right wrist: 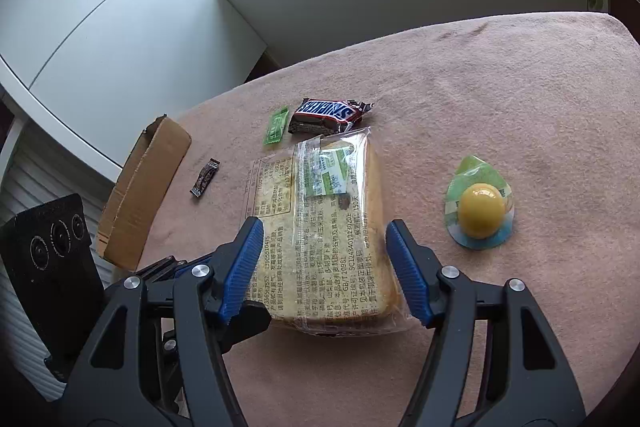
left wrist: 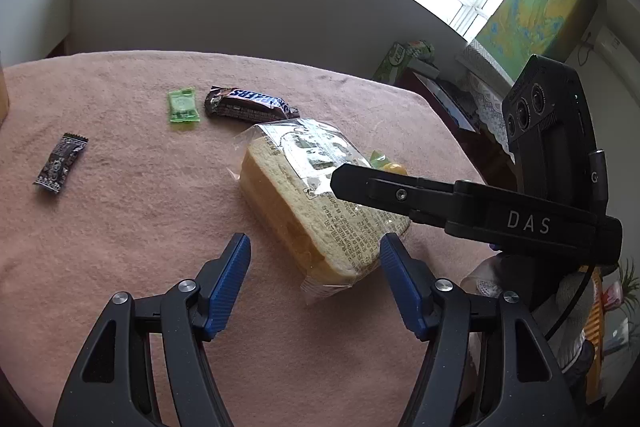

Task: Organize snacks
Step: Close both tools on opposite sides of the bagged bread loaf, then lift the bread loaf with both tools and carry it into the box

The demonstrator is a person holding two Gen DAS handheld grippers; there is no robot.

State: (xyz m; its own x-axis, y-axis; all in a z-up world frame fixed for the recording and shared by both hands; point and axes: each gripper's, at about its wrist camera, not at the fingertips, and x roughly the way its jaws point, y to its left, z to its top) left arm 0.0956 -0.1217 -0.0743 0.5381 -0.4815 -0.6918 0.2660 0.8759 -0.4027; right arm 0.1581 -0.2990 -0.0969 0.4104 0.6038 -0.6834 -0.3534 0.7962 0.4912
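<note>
Worktop [right wrist: 500, 99]: covered in a pink towel-like cloth, bearing six items. Item one, wrapped bread [right wrist: 320, 227]: sliced loaf in clear printed film, lying flat near the middle of the worktop, long side running away from the right wrist camera. Right gripper [right wrist: 325, 237]: jaws parted and straddling the near end of the bread, blue pads [right wrist: 244, 267] to either side of it; whether they press the wrapper cannot be told from either view. Left gripper [left wrist: 315, 251]: jaws released, nothing between them but cloth and the near corner of the bread, which lies just ahead of the right-hand pad; no contact seen. Item two, Snickers bar [right wrist: 328, 115]: brown wrapper, just beyond the far end of the bread. Item three, green sachet [right wrist: 276, 126]: small, flat, just beside the Snickers bar. Item four, dark candy [right wrist: 205, 177]: small twisted wrapper, lying apart from the bread, between it and the box. Item five, jelly cup [right wrist: 480, 205]: yellow dome on a green and blue foil lid, resting dome up, on the opposite side of the bread. Item six, cardboard box [right wrist: 140, 195]: open, at the worktop edge.
</note>
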